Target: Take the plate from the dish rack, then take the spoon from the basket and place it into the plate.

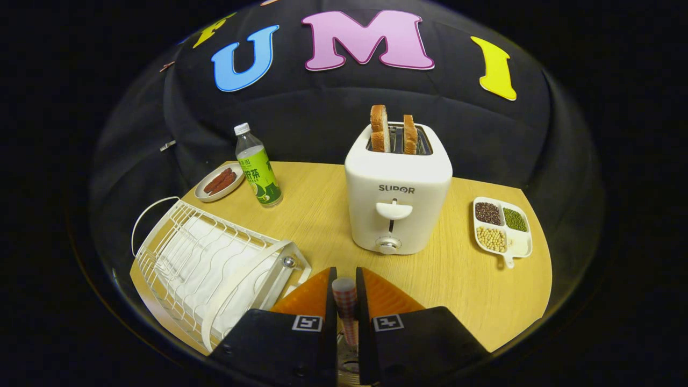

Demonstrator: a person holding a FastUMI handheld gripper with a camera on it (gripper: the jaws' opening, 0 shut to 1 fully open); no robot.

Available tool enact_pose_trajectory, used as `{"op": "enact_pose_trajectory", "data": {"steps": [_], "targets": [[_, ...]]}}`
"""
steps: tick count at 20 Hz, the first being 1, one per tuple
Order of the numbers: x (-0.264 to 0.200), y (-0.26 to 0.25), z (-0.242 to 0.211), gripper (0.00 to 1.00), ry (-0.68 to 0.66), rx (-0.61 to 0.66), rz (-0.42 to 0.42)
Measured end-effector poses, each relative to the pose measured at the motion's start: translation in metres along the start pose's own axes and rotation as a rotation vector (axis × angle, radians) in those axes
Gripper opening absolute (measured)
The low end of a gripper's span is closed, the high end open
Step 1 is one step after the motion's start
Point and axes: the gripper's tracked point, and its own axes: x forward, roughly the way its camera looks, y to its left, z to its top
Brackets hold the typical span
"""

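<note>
1. Gripper (pixel 346 293): fingers drawn close together, both pressing on the checked handle of the spoon (pixel 344 295), which stands upright between them. The bowl end runs down out of sight between the fingers.
2. Plate (pixel 239 285): white, on edge at the near end of the dish rack (pixel 177 242), just left of the fingers. It appears to sit in the rack yet; whether it leans on the wires or is free cannot be told.
3. Basket: hidden; only a patch of something shows low between the fingers, too small to identify.
4. Risks, as judged:
   - The hold is on a thin handle; a tilt or a quick swing could let the spoon slip or twist in the gripper.
   - The plate stands upright, so a spoon put to it now would likely slide off or fall onto the desk (pixel 457 279).
   - A move leftward brings the fingers against the rack's frame and the plate's rim, which could knock the plate over.
5. Surroundings:
   - Toaster (pixel 398 193), white, two slices of bread (pixel 394 129) raised in its slots, straight ahead beyond the fingers; it blocks a forward path.
   - Divided dish of beans (pixel 502 226), right of the toaster, well apart.
   - Green-labelled bottle (pixel 258 166) and a small dish of sausages (pixel 219 183), beyond the rack at the far left.
</note>
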Motion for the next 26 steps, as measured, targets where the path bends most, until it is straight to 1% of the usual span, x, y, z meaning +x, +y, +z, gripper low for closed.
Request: {"op": "enact_pose_trajectory", "data": {"steps": [2,3,5,13,17,20,23,26], "targets": [[-0.008,0.003,0.003,0.17,-0.013,-0.028,0.025],[-0.011,0.004,0.008,0.15,-0.040,-0.038,0.034],[-0.024,0.000,0.021,0.15,-0.091,-0.061,0.027],[-0.078,-0.018,0.068,0.15,-0.196,0.005,0.024],[-0.114,-0.022,0.100,0.15,-0.249,0.047,0.042],[-0.143,-0.019,0.116,0.15,-0.279,0.077,0.069],[-0.168,-0.014,0.106,0.15,-0.272,0.071,0.092],[-0.184,-0.001,0.078,0.15,-0.233,0.079,0.130]]}}
